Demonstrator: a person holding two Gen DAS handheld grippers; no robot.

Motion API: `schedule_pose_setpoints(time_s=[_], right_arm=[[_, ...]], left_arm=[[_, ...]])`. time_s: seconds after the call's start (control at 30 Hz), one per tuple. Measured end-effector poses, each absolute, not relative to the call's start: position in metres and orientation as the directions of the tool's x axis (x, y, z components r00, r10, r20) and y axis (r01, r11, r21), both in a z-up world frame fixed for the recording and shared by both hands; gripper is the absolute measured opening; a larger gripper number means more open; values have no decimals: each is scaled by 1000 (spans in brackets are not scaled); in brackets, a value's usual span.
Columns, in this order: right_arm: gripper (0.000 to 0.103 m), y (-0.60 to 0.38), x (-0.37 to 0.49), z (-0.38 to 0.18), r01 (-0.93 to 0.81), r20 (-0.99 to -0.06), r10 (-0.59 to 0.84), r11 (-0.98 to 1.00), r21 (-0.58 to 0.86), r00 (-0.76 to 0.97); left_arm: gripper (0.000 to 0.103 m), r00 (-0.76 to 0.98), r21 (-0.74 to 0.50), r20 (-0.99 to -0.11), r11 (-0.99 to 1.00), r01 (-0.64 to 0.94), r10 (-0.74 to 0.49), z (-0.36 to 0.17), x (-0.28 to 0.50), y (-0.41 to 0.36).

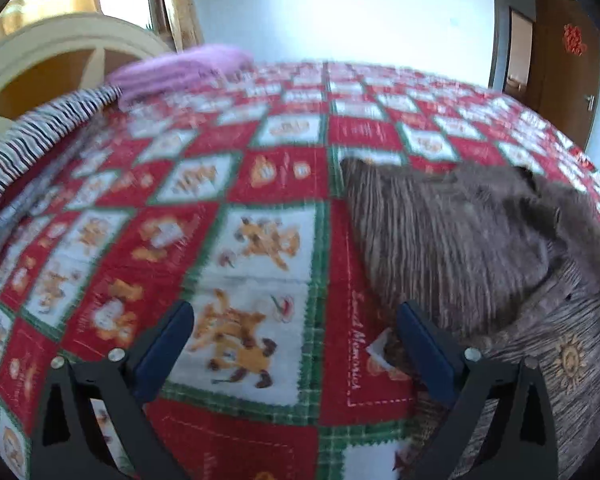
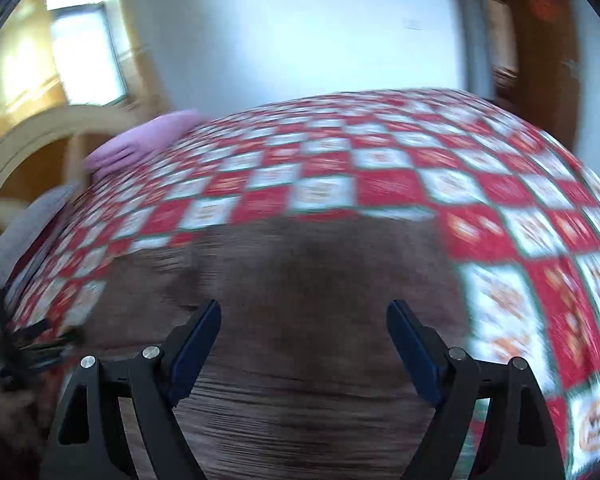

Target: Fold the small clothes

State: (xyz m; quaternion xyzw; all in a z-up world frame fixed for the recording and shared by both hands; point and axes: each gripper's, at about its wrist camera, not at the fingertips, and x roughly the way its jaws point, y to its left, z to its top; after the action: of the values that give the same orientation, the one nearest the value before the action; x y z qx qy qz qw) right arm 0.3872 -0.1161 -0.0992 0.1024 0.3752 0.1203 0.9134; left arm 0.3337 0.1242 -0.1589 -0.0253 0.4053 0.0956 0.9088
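Observation:
A small brown striped garment [image 1: 472, 248] with a sun emblem lies crumpled on the red, white and green patterned tablecloth [image 1: 240, 200], at the right of the left wrist view. My left gripper [image 1: 296, 316] is open and empty, just left of the garment, its right finger [image 1: 424, 344] at the cloth's edge. In the blurred right wrist view the same brown garment [image 2: 300, 280] fills the foreground. My right gripper [image 2: 304, 312] is open, hovering over it with nothing between the fingers.
A folded pink garment [image 1: 180, 70] and a black-and-white striped one [image 1: 32, 136] lie at the table's far left. A cream chair back [image 1: 60, 44] stands behind them. A wooden door [image 1: 556, 60] is at the right. A dark object [image 2: 24, 352] shows at the left edge.

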Motion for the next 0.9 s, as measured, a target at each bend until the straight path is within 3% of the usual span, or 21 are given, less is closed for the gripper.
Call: schedule_pose_setpoints(time_s=[0.1, 0.2, 0.23, 0.3, 0.33, 0.57, 0.7, 0.73, 0.77, 0.83, 0.9], right_arm=[[85, -55, 403, -100, -291, -703, 358, 931, 219, 615], [81, -14, 421, -115, -338, -747, 314, 933, 126, 586], [71, -3, 432, -125, -337, -766, 298, 935, 114, 570], [35, 6, 450, -142, -323, -805, 260, 942, 89, 534], [7, 7, 456, -146, -317, -812, 257, 944, 94, 524], [6, -22, 447, -100, -289, -720, 322, 941, 175, 614], [7, -28, 465, -118, -248, -764, 252, 961, 124, 594], [15, -29, 469, -130, -248, -793, 252, 960, 132, 555], [42, -28, 472, -142, -239, -827, 222, 965, 109, 516], [71, -27, 463, -150, -238, -840, 168, 970, 48, 517], [71, -30, 445, -146, -270, -799, 237, 958, 96, 553]], left_arm=[[103, 648, 5, -752, 984, -177, 120, -162, 335, 124], [103, 642, -53, -764, 984, -169, 69, -168, 333, 129], [103, 643, -78, -764, 982, -170, 51, -169, 333, 132], [103, 643, -94, -765, 982, -166, 35, -170, 332, 134], [103, 644, -94, -765, 982, -165, 34, -170, 333, 133], [103, 644, -79, -765, 993, -92, -1, -169, 327, 120], [103, 637, -36, -771, 998, -59, 10, -170, 327, 110], [103, 636, -33, -772, 998, -61, 13, -170, 327, 110], [103, 634, -36, -773, 997, -62, 11, -170, 327, 111], [103, 632, -45, -775, 997, -64, 5, -170, 327, 112], [103, 633, -45, -774, 997, -64, 5, -170, 327, 112]])
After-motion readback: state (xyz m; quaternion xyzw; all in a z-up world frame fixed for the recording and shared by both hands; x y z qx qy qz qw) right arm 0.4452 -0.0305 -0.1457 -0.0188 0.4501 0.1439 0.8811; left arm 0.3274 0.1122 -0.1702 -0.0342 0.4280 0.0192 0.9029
